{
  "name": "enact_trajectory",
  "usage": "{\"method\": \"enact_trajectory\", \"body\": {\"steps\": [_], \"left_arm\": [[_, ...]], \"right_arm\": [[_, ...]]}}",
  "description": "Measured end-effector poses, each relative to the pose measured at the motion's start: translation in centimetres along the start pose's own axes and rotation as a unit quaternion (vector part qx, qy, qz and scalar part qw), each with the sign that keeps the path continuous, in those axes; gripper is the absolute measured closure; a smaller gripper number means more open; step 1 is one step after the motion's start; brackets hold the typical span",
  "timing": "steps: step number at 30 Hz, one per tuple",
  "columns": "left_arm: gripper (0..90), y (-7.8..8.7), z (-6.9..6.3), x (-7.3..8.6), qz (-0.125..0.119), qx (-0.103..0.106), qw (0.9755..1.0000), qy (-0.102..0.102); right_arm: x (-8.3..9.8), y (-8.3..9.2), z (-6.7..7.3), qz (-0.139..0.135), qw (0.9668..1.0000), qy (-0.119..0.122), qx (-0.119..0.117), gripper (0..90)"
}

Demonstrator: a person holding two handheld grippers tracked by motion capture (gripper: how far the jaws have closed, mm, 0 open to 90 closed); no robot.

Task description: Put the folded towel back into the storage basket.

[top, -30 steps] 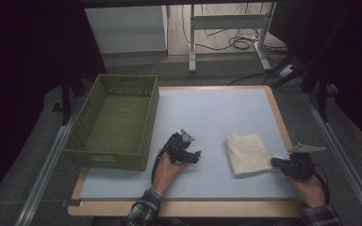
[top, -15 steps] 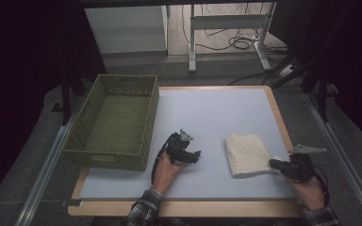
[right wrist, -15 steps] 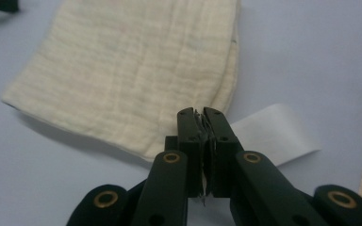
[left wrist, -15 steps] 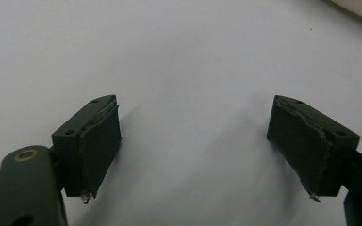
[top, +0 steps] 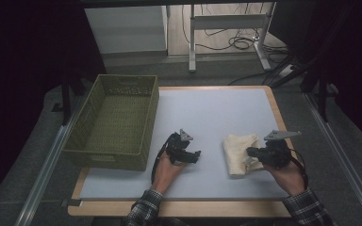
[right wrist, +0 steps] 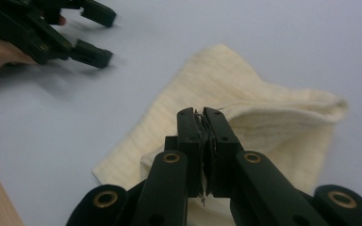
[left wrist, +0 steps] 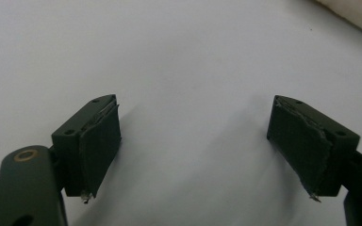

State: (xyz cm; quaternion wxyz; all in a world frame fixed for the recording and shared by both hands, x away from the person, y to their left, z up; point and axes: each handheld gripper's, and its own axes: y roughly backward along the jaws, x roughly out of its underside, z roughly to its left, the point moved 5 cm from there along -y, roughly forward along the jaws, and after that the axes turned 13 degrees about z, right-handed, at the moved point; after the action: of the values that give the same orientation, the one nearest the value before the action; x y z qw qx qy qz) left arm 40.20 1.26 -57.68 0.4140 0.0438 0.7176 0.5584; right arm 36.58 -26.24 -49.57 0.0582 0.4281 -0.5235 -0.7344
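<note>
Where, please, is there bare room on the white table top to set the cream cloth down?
The far half of the white table top, beyond both hands, is bare, as is the green woven basket. It is crowded near the front, around the cream cloth.

Left hand-held gripper (top: pixel 194 155) agape; right one (top: pixel 250 151) apparently clamped.
</note>
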Motion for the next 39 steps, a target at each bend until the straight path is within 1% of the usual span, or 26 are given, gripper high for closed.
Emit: {"method": "enact_trajectory", "body": {"steps": [1,2,4,7,8,9,10,11,12,13,14,15,16,17,18,20,23,26,27,28,29,30,32,35,36,39], "left_arm": [[18.0,0.0,0.0,0.0,-0.001,0.0,1.0,0.0],[18.0,0.0,0.0,0.0,0.0,0.0,1.0,0.0],[18.0,0.0,0.0,0.0,0.0,0.0,1.0,0.0],[18.0,0.0,0.0,0.0,-0.001,0.0,1.0,0.0],[18.0,0.0,0.0,0.0,-0.001,0.0,1.0,0.0],[18.0,0.0,0.0,0.0,-0.001,0.0,1.0,0.0],[18.0,0.0,0.0,0.0,-0.001,0.0,1.0,0.0],[18.0,0.0,0.0,0.0,-0.001,0.0,1.0,0.0],[18.0,0.0,0.0,0.0,-0.002,0.0,1.0,0.001],[18.0,0.0,0.0,0.0,-0.002,0.0,1.0,0.001],[18.0,0.0,0.0,0.0,-0.001,0.0,1.0,0.0],[18.0,0.0,0.0,0.0,-0.001,0.0,1.0,0.0],[18.0,0.0,0.0,0.0,-0.001,0.0,1.0,0.0],[18.0,0.0,0.0,0.0,-0.001,0.0,1.0,0.0],[18.0,0.0,0.0,0.0,-0.001,0.0,1.0,0.0],[18.0,0.0,0.0,0.0,-0.001,0.0,1.0,0.0],[18.0,0.0,0.0,0.0,-0.001,0.0,1.0,0.0],[18.0,0.0,0.0,0.0,-0.001,0.0,1.0,0.0],[18.0,0.0,0.0,0.0,-0.001,0.0,1.0,0.0],[18.0,0.0,0.0,0.0,-0.001,0.0,1.0,0.0],[18.0,0.0,0.0,0.0,-0.001,0.0,1.0,0.0],[18.0,0.0,0.0,0.0,-0.001,0.0,1.0,0.0],[18.0,0.0,0.0,0.0,-0.001,0.0,1.0,0.0],[18.0,0.0,0.0,0.0,-0.001,0.0,1.0,0.0],[18.0,0.0,0.0,0.0,-0.001,0.0,1.0,0.0],[18.0,0.0,0.0,0.0,-0.001,0.0,1.0,0.0]], "right_arm": [[-0.4,-0.1,0.4,-0.002,1.0,0.003,-0.003,86.5],[-1.2,0.0,1.1,-0.011,0.9998,0.015,-0.007,86.5],[-1.5,0.4,1.4,-0.016,0.9996,0.021,-0.004,86.4],[-1.2,0.7,1.0,-0.014,0.9997,0.018,0.006,86.4],[-0.1,0.7,0.0,-0.007,0.9999,0.002,0.013,86.4],[-0.1,0.7,0.0,-0.007,0.9999,0.002,0.013,86.4],[1.3,0.5,-1.1,0.001,0.9997,-0.016,0.015,86.3],[1.3,0.5,-1.1,0.001,0.9997,-0.016,0.015,86.3],[2.6,0.3,-1.9,0.009,0.9993,-0.031,0.017,86.2],[2.6,0.3,-1.9,0.009,0.9993,-0.031,0.017,86.2],[3.7,0.2,-2.6,0.016,0.9987,-0.042,0.025,86.1],[3.7,0.2,-2.6,0.016,0.9987,-0.042,0.025,86.1],[4.5,0.0,-3.2,0.018,0.9981,-0.053,0.025,85.8],[4.5,0.0,-3.2,0.018,0.9981,-0.053,0.025,85.8],[5.3,-0.4,-3.7,0.025,0.9974,-0.06,0.03,85.5],[5.9,-0.8,-4.1,0.031,0.9967,-0.068,0.034,85.2],[6.3,-1.0,-4.3,0.029,0.9966,-0.072,0.026,85.0],[6.2,-0.6,-4.2,0.028,0.9965,-0.072,0.032,85.1],[6.1,-0.3,-4.2,0.026,0.9966,-0.069,0.036,85.3],[5.8,0.2,-4.3,0.02,0.9963,-0.068,0.049,85.4],[5.8,0.2,-4.3,0.02,0.9963,-0.068,0.049,85.4],[5.8,0.2,-4.3,0.024,0.9961,-0.068,0.052,85.4],[6.1,-0.2,-4.5,0.055,0.9947,-0.071,0.05,83.6],[5.9,0.3,-4.6,0.04,0.9958,-0.069,0.045,74.6],[5.3,0.9,-4.7,0.022,0.9962,-0.068,0.05,72.3],[4.6,1.2,-4.9,0.014,0.9962,-0.063,0.058,71.5]]}}
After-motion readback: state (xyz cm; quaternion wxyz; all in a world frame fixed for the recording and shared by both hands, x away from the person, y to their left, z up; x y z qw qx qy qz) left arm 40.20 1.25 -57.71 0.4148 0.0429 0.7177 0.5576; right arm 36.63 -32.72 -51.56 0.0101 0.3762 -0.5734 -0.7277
